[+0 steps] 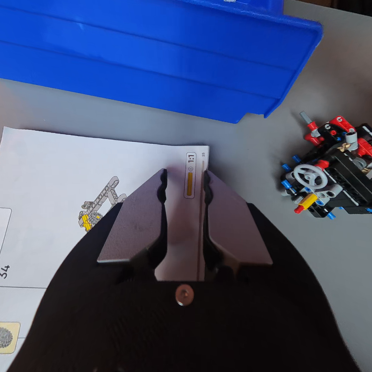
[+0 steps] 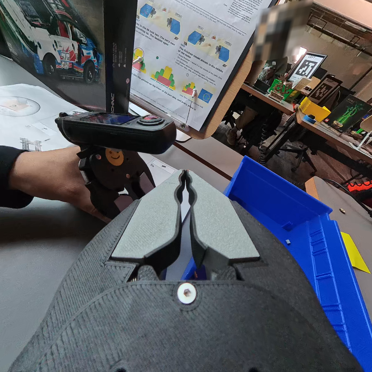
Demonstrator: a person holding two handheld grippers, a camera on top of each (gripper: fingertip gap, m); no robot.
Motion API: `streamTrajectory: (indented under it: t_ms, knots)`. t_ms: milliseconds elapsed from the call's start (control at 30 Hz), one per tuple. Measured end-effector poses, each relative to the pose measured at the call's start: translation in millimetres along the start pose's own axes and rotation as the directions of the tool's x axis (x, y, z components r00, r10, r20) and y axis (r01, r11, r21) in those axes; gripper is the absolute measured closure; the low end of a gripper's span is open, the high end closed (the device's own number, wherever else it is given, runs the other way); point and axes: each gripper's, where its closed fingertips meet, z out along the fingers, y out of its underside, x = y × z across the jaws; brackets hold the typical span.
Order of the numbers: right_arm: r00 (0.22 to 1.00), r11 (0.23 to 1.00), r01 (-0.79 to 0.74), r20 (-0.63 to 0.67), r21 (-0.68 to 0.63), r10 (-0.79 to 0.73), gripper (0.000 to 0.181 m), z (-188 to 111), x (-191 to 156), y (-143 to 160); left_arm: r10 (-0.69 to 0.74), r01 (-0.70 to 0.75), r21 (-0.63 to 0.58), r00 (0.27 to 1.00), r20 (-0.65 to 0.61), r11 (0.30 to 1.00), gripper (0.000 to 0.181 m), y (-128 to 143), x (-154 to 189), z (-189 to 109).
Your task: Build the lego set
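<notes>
Left wrist view: left tool (image 1: pixel 185 171) gapes empty above booklet (image 1: pixel 80 167).

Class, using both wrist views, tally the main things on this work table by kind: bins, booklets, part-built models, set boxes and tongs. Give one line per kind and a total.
Blue bin: 1
Booklet: 1
Part-built model: 1
Set box: 1
Tongs: 2, left and right
Total: 6

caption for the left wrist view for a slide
Open left gripper over the booklet, blue bin behind, part-built model to its right.
</notes>
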Motion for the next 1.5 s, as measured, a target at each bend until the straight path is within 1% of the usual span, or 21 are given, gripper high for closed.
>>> streamTrajectory:
  t_ms: [133,167,200,267,367,400,467,500,567,633,800,933,1500]
  knots:
    - [1.0,1.0,0.004,0.001,-0.003,-0.004,0.181,0,0,1,0.014,-0.014,-0.009,1.0,0.001,1.0,0.153,0,2,0]
    - [1.0,1.0,0.005,0.004,-0.006,-0.005,0.181,0,-1,1,0.021,-0.021,-0.009,1.0,0.0,1.0,0.158,0,2,0]
    - [1.0,1.0,0.008,0.01,-0.011,-0.008,0.181,1,-1,2,0.026,-0.026,-0.01,1.0,0.015,1.0,0.17,1,1,0]
    - [1.0,1.0,0.016,0.016,-0.026,-0.015,0.181,1,-2,5,0.045,-0.045,-0.01,0.998,0.035,0.999,0.18,2,-2,-1]
    - [1.0,0.999,0.02,0.014,-0.042,-0.02,0.181,2,-1,9,0.026,-0.026,-0.004,0.999,0.019,1.0,0.181,3,-1,-1]
    - [1.0,0.999,0.021,0.012,-0.044,-0.021,0.181,2,-1,9,0.017,-0.017,-0.001,1.0,0.012,1.0,0.179,3,0,-1]
    - [1.0,0.999,0.018,0.008,-0.045,-0.018,0.181,2,0,10,-0.007,0.006,0.014,1.0,0.002,1.0,0.161,0,0,-3]
    - [1.0,0.999,0.015,0.01,-0.043,-0.015,0.181,2,1,9,-0.018,0.018,0.028,1.0,-0.012,0.999,0.156,-3,2,-4]
    - [1.0,0.999,0.013,0.008,-0.041,-0.013,0.181,1,1,9,-0.022,0.023,0.054,0.999,-0.031,0.998,0.156,-9,5,-7]
    - [1.0,0.999,0.014,0.008,-0.04,-0.013,0.181,1,1,9,0.002,-0.001,0.046,1.0,-0.014,0.999,0.156,-9,5,-6]
    - [1.0,0.999,0.016,0.01,-0.041,-0.015,0.181,1,0,9,0.048,-0.048,-0.002,0.999,0.001,0.999,0.142,-5,10,1]
    - [1.0,0.999,0.014,0.012,-0.04,-0.014,0.181,1,0,9,0.082,-0.082,-0.011,0.996,0.041,0.997,0.147,-4,7,2]
    - [1.0,0.999,0.021,0.016,-0.046,-0.02,0.181,2,-1,10,0.022,-0.022,-0.006,0.999,-0.024,1.0,0.143,-1,4,1]
